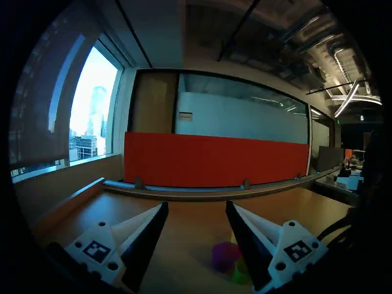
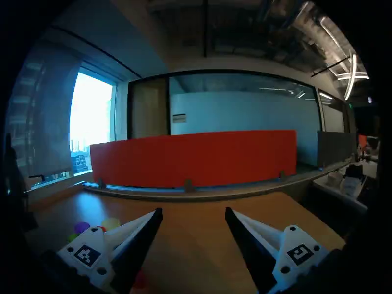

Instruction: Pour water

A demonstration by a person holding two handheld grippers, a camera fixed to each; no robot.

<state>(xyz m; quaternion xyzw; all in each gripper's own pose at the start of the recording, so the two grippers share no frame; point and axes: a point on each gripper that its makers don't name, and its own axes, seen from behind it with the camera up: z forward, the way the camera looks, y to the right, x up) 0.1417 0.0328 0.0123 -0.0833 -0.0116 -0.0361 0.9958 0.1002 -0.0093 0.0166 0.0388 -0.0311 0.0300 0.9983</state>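
The left hand-held gripper point(image 1: 196, 205) and right hand-held gripper point(image 2: 194, 210) hover spread and empty over the worktop point(image 1: 191, 240), with what look like small coloured cups point(image 1: 226, 256) just beneath the left one, so the pouring seems not yet begun.

I can read no word, number or brand anywhere here. The fingers of my left gripper point(image 1: 196, 210) and my right gripper point(image 2: 193, 213) each carry a black-and-white square code tag point(image 1: 96, 251), which is a pattern, not letters. A small sign point(image 2: 179, 117) hangs on the pale wall point(image 2: 235, 117) above the red divider point(image 2: 196, 159), its print too small for me to make out
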